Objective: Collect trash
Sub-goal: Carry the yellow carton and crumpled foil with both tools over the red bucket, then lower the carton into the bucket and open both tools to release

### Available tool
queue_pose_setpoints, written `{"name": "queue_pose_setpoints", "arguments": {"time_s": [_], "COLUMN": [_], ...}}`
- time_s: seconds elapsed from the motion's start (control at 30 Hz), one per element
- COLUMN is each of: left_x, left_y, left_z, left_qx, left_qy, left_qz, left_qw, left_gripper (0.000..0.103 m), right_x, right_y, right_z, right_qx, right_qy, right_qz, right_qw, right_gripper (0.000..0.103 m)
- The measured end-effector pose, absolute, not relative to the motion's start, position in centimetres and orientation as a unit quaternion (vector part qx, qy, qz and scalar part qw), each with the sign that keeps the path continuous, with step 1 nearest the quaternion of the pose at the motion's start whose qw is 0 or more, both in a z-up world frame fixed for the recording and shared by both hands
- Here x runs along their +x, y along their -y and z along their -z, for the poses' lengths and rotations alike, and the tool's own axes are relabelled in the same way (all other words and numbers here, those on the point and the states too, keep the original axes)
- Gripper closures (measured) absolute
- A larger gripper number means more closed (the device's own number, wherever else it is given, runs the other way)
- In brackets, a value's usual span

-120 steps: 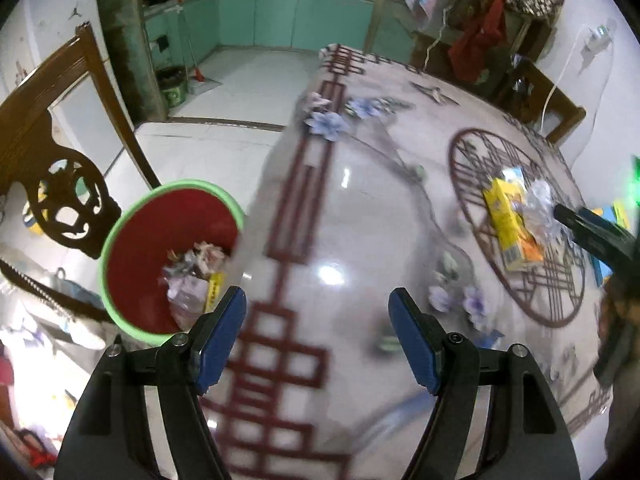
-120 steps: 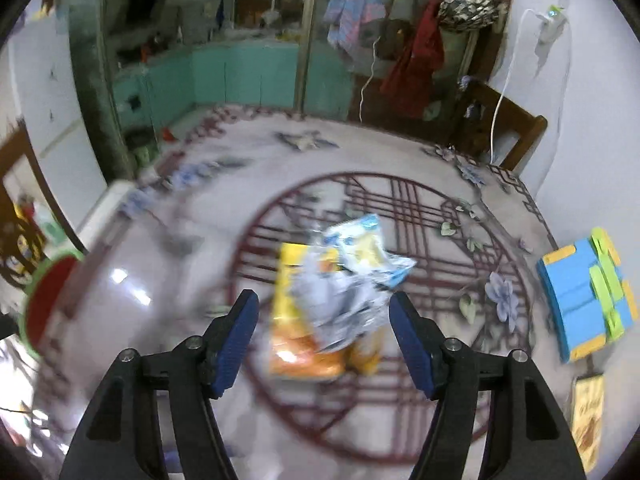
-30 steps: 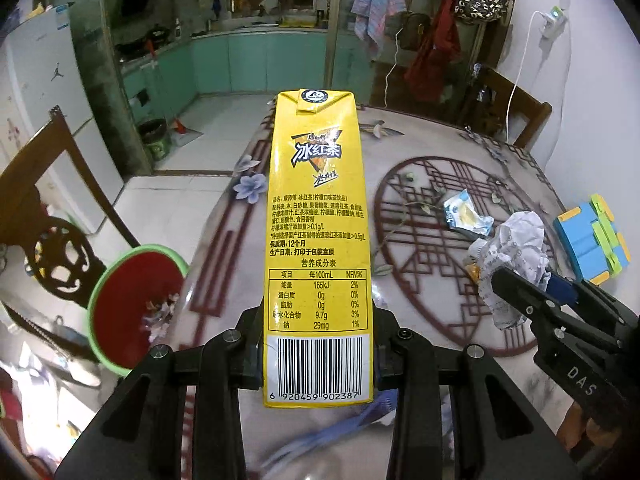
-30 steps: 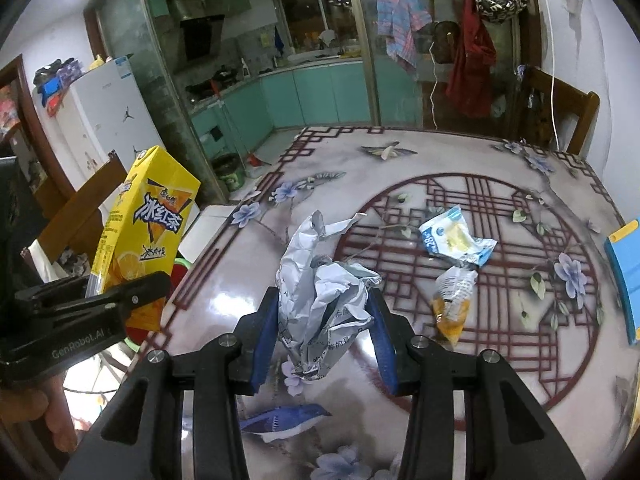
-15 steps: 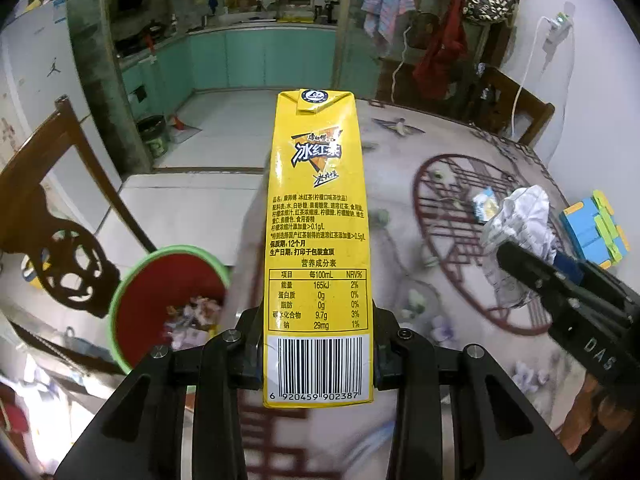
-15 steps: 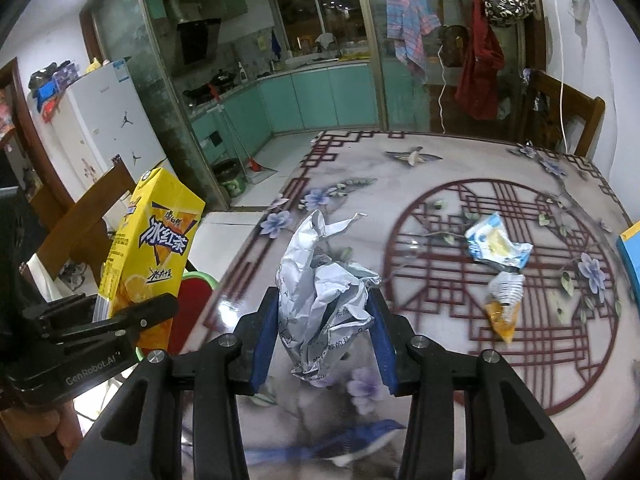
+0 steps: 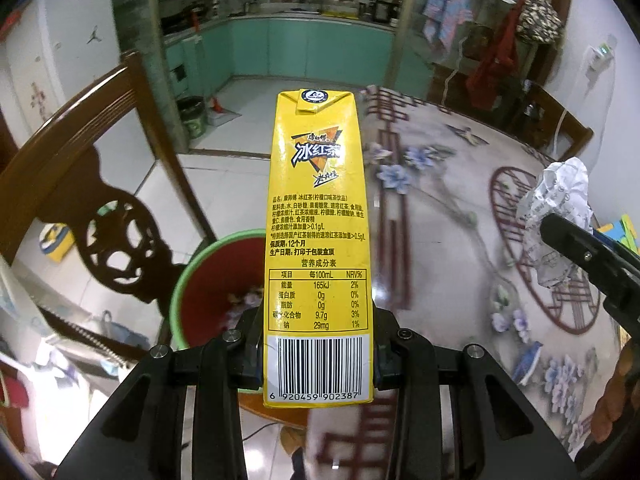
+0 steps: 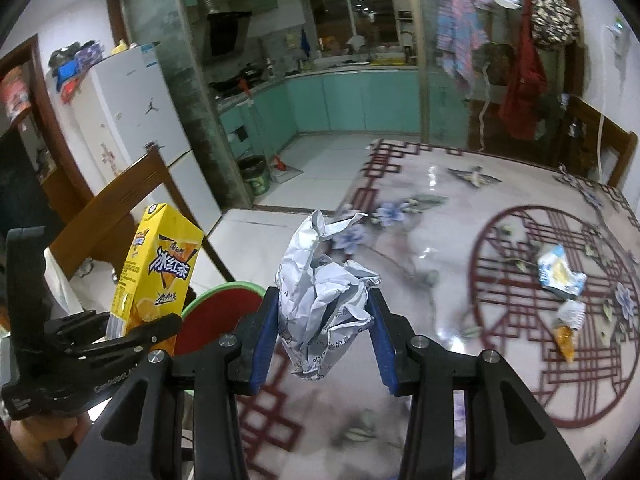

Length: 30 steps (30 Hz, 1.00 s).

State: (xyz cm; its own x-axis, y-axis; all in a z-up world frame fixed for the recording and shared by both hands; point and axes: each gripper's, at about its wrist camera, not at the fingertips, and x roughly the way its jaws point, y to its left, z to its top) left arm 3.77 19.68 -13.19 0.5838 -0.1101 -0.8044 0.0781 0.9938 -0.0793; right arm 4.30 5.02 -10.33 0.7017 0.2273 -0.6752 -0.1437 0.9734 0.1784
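My left gripper is shut on a tall yellow drink carton, held upright over the table's left edge; it also shows in the right wrist view. Below it on the floor stands a red bin with a green rim, with some trash inside; its rim shows in the right wrist view. My right gripper is shut on a crumpled white paper ball, held above the table, and seen in the left wrist view. A blue-white wrapper and an orange-tipped packet lie on the table.
A dark wooden chair stands left of the bin. The round table has a glossy patterned top. A blue and green block toy lies at the table's right side. Tiled floor leads to the kitchen behind.
Both grippers have swung left towards the table's edge and the bin, each still holding its item. The bin now sits closer, partly behind the carton.
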Motion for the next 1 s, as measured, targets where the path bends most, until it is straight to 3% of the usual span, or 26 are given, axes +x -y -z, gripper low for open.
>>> {"name": "queue_pose_setpoints", "arguments": {"time_s": [0.37,1.0], "left_x": [3.8,5.8], "left_y": [-25.6,-29.2], "left_z": [15.0,17.9], "left_qx": [-0.034,-0.039], "left_qy": [-0.468,-0.497], "left_qz": [0.009,-0.009], "left_qw": [0.883,0.867], "left_gripper": [0.068,0.068], "right_x": [5.3,9.7], "right_y": [-10.6,-15.7], "right_z": [11.5,13.6], "right_qx": [0.040,0.028], "right_qy": [-0.389,-0.411], "right_qz": [-0.137,-0.182], "right_qw": [0.910,0.893], "right_gripper": [0.062,0.062]}}
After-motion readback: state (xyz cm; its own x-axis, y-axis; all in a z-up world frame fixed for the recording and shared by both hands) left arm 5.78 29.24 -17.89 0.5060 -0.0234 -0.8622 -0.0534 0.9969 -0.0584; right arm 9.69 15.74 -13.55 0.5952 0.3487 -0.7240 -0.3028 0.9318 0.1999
